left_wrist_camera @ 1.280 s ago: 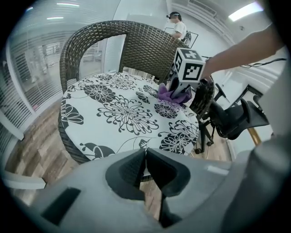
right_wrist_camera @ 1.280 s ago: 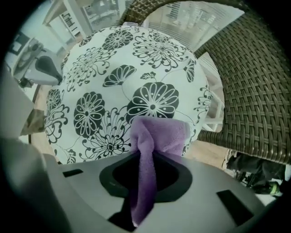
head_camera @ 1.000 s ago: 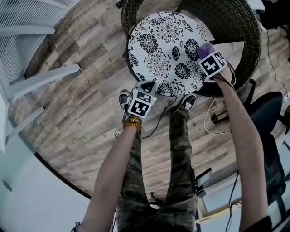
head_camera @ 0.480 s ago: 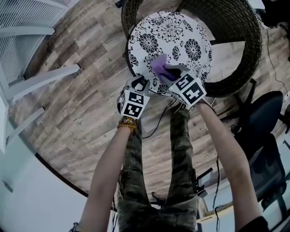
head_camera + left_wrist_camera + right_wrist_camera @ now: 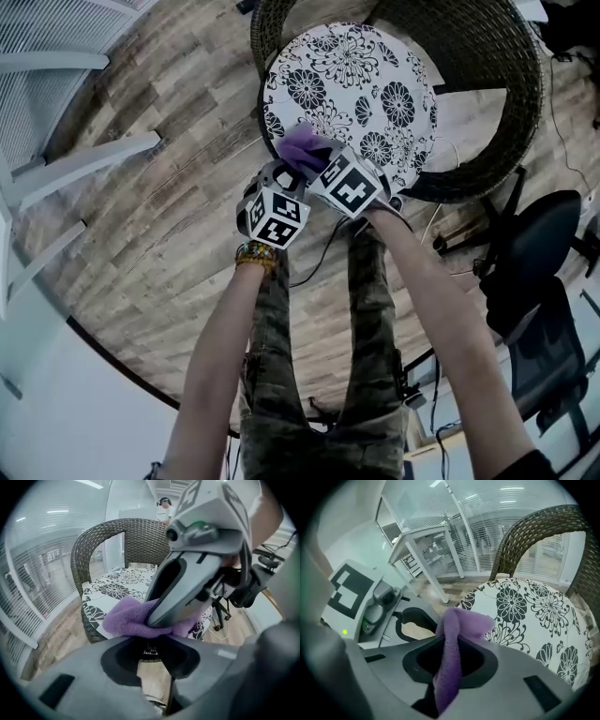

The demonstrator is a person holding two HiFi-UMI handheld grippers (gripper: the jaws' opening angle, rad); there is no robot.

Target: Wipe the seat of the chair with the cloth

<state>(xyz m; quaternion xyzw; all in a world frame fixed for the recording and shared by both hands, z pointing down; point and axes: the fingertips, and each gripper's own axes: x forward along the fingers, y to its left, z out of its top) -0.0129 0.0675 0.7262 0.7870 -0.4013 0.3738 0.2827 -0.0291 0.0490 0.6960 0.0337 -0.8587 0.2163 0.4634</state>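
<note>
Right gripper [image 5: 453,643]: jaws clamped on purple cloth [image 5: 302,145]. Cloth bunched past tips, tail running back between jaws. Cloth at near rim of floral seat [image 5: 352,84] of wicker chair [image 5: 497,84]. Left gripper [image 5: 153,645]: jaws just opened, standing apart, only floor showing through gap; cloth just beyond its tips. Count: 1 cloth, 1 chair, 2 grippers.

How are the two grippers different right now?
The right gripper is shut on the purple cloth; the left gripper is open and empty. The left gripper's jaws have just been opening; the right gripper's are pinched together. Both point down near the front edge of the chair seat.
</note>
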